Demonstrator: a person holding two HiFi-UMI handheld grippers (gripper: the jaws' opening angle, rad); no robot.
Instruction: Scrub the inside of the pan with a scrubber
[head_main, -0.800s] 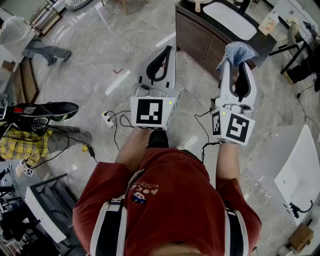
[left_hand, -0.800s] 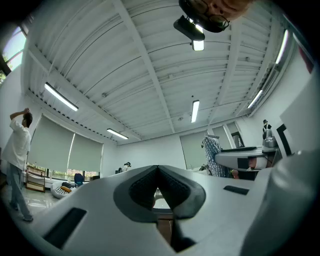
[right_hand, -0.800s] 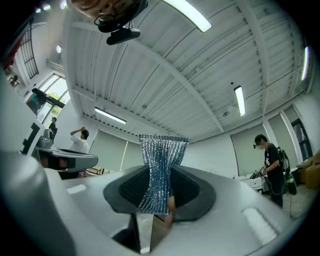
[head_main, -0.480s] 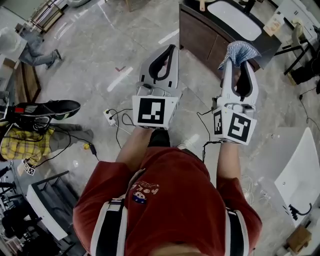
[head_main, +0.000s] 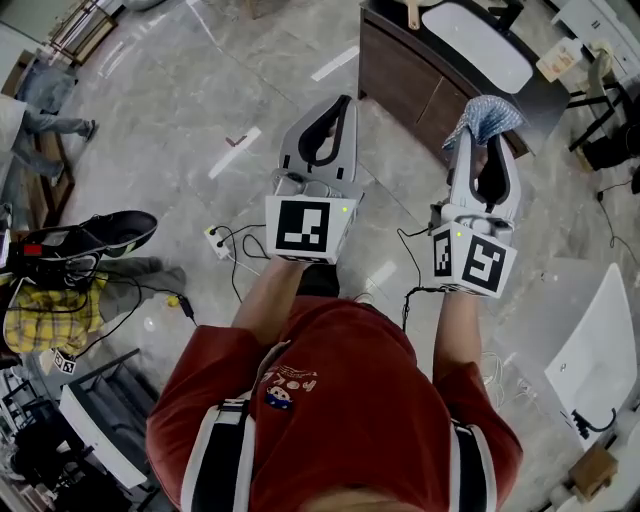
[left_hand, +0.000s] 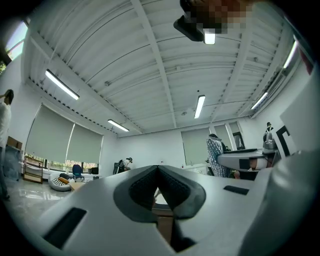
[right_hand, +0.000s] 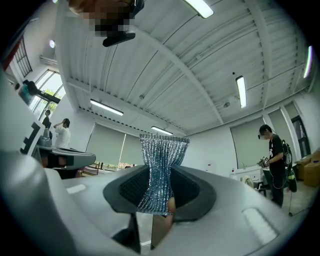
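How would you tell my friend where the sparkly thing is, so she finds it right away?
Find the person in the red shirt and follow their right arm out to the right gripper. Pinched at its tip is the scrubber, a silvery-blue, glittery mesh cloth. The left gripper beside it is shut and holds nothing.

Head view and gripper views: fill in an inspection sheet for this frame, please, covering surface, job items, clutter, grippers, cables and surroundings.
Surface: grey tiled floor; no worktop under the grippers.
Job's things: scrubber, silvery mesh, held; pan: nothing seen.
Clutter: black equipment at left; cardboard box and a loose white sink at right.
Grippers: left gripper shut, empty; right gripper shut on the scrubber; both tilted up toward the ceiling.
Cables: power strip with leads trailing across the floor.
Surroundings: dark cabinet with white basin ahead; a person stands beyond.
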